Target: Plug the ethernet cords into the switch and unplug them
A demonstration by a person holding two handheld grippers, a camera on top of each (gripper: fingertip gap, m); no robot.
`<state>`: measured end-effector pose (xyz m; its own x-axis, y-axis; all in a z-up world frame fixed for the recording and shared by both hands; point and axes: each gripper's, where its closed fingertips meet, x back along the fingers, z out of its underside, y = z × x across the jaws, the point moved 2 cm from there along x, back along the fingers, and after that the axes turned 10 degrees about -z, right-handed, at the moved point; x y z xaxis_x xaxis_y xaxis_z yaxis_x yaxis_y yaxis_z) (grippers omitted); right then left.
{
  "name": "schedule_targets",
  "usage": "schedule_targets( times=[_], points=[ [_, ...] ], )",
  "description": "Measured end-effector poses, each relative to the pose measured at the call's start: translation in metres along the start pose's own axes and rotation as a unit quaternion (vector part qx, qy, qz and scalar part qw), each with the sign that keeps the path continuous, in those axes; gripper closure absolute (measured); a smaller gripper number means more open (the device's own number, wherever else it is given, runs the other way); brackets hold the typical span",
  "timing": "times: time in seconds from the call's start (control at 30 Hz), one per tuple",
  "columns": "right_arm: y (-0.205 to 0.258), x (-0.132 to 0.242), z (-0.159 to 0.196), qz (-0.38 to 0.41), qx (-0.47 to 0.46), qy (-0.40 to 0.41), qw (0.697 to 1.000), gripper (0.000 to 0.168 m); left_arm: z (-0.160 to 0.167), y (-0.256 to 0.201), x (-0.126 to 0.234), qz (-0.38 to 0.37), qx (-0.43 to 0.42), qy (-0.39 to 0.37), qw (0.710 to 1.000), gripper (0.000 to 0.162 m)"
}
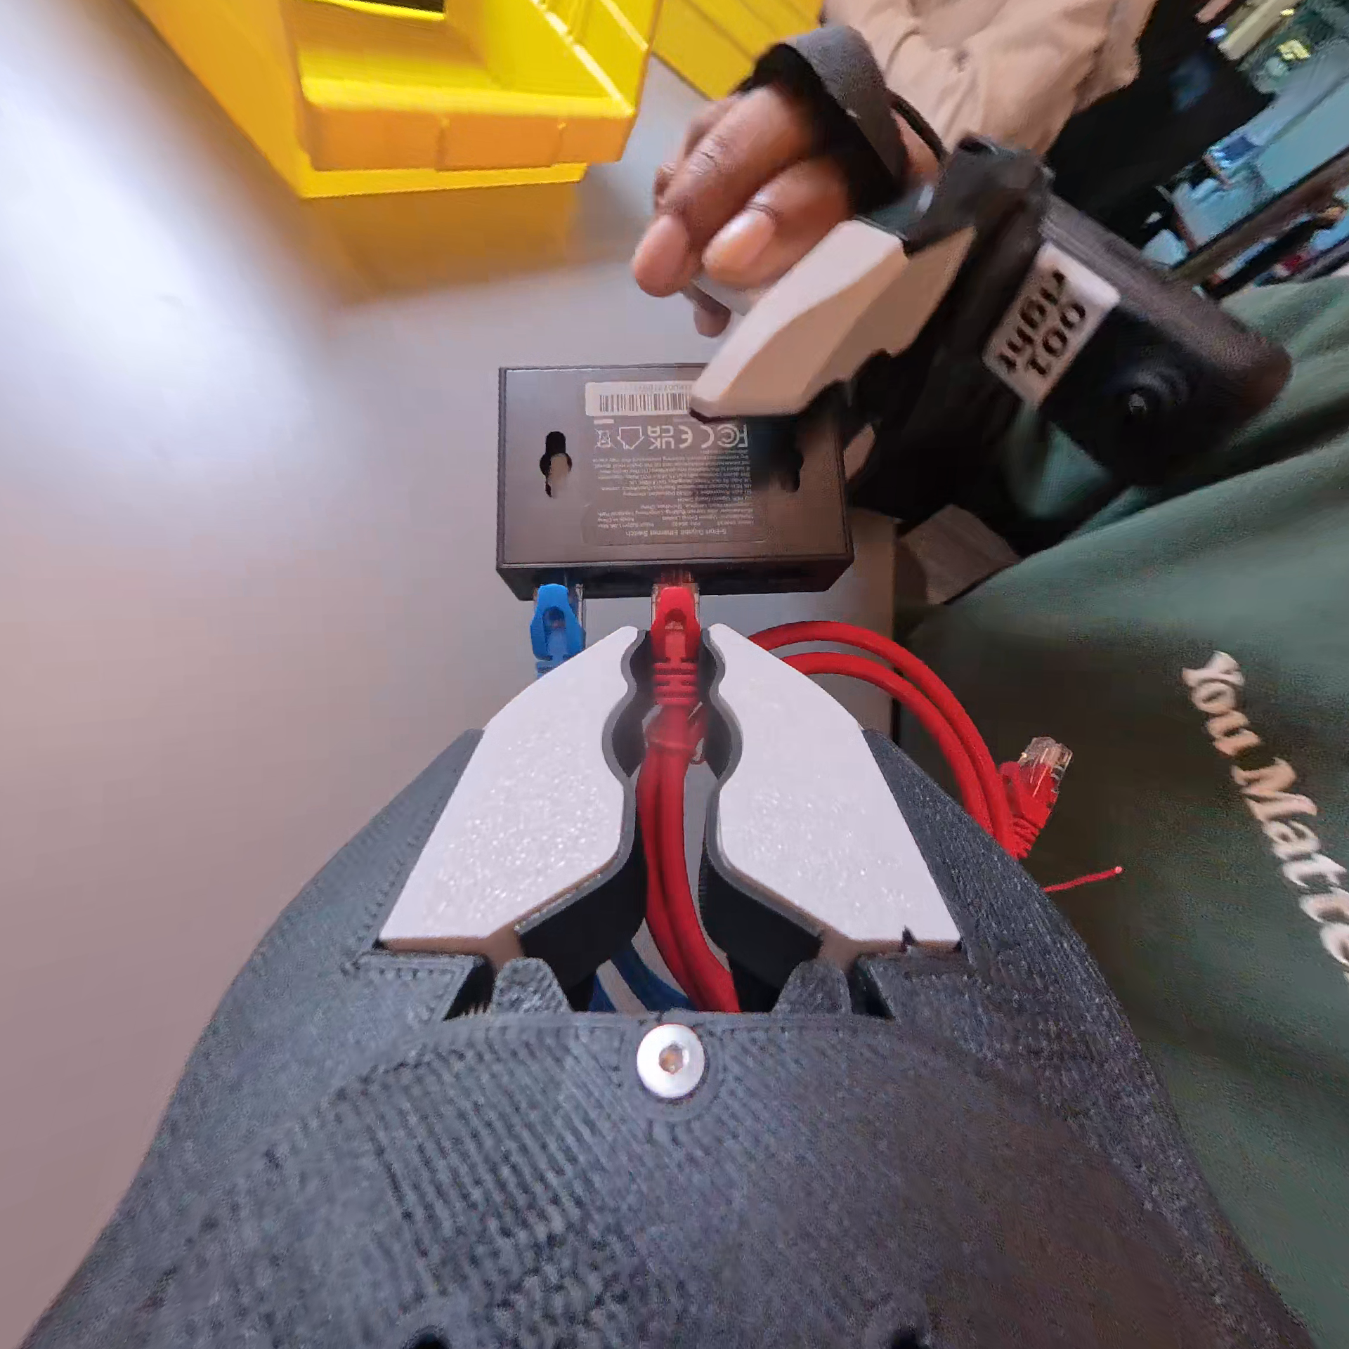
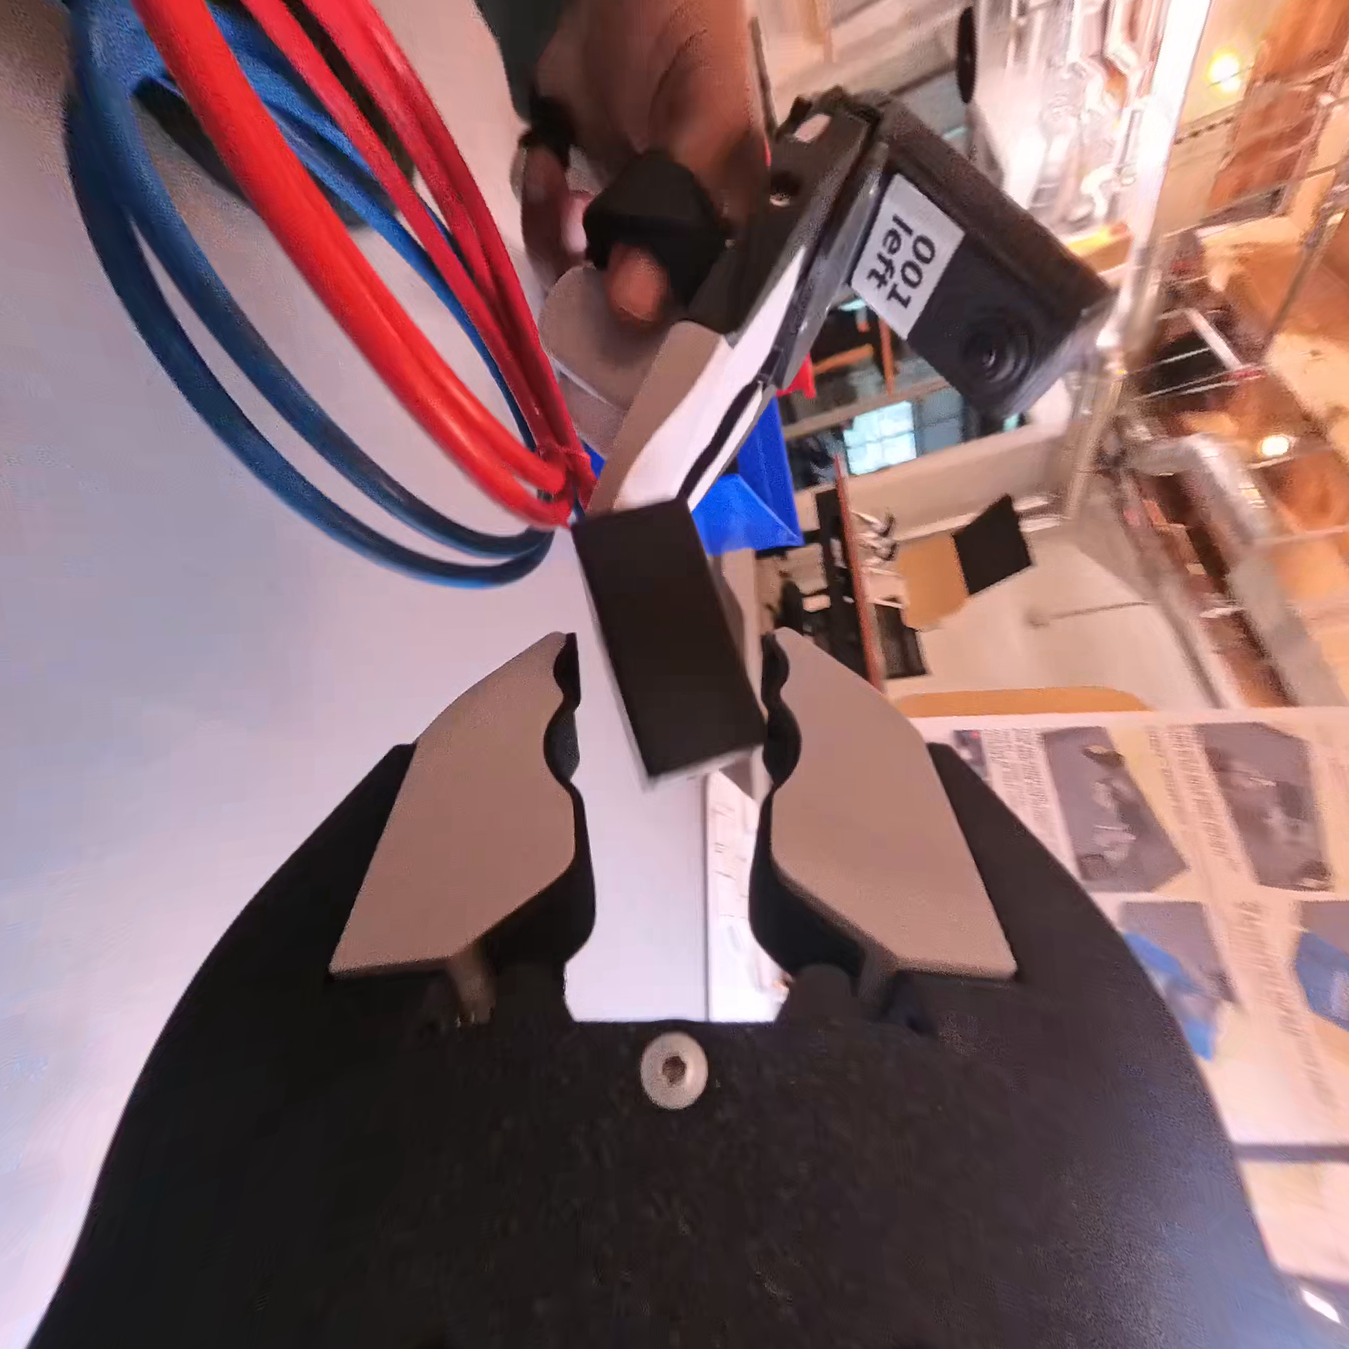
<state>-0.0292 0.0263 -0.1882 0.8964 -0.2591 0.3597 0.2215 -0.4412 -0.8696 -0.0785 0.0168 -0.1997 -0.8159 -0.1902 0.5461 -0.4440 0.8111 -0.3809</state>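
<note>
In the left wrist view the black switch point(image 1: 671, 474) lies underside up on the pale table. A blue plug point(image 1: 555, 628) sits in its left port. My left gripper point(image 1: 673, 635) is shut on the red plug point(image 1: 675, 657), which is seated in a middle port. The red cord point(image 1: 686, 876) runs back between the fingers. My right gripper point(image 1: 759, 394) hovers blurred at the switch's far right corner. In the right wrist view my right gripper point(image 2: 671, 639) is open and straddles the switch's end point(image 2: 664, 657); the right finger touches it, the left stands just off.
A loose red plug point(image 1: 1036, 781) and red cord loops point(image 1: 912, 693) lie right of the switch. Yellow bins point(image 1: 438, 95) stand beyond it. A person's green sleeve point(image 1: 1168, 730) fills the right. Blue and red cord coils point(image 2: 292, 292), a blue bin point(image 2: 752, 482) and printed sheets point(image 2: 1095, 839) also show.
</note>
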Motion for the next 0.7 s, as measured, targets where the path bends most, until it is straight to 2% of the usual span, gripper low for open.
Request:
schedule_targets(
  times=[0.1, 0.13, 0.17, 0.23, 0.4, 0.7],
  points=[
    [0.003, 0.012, -0.003, -0.036, -0.011, -0.018, 0.999, 0.12, 0.0, -0.017, 0.005, 0.03, -0.017, 0.004, 0.999, 0.15],
    [0.005, 0.012, -0.006, -0.038, -0.003, -0.021, 0.999, 0.124, 0.002, -0.021, 0.004, 0.034, -0.023, 0.014, 0.999, 0.15],
    [0.005, 0.014, -0.008, -0.035, 0.004, -0.024, 0.999, 0.135, 0.005, -0.024, 0.004, 0.034, -0.032, 0.025, 0.999, 0.15],
    [0.009, 0.016, -0.014, -0.045, 0.012, -0.033, 0.998, 0.138, 0.008, -0.028, 0.006, 0.044, -0.034, 0.033, 0.998, 0.15],
    [0.015, 0.017, -0.025, -0.068, -0.017, -0.084, 0.994, 0.139, 0.013, -0.04, 0.012, 0.069, -0.033, 0.047, 0.996, 0.15],
    [0.016, 0.012, -0.018, -0.066, -0.013, -0.052, 0.996, 0.138, 0.016, -0.035, 0.009, 0.08, -0.019, 0.039, 0.996, 0.15]
  ],
)
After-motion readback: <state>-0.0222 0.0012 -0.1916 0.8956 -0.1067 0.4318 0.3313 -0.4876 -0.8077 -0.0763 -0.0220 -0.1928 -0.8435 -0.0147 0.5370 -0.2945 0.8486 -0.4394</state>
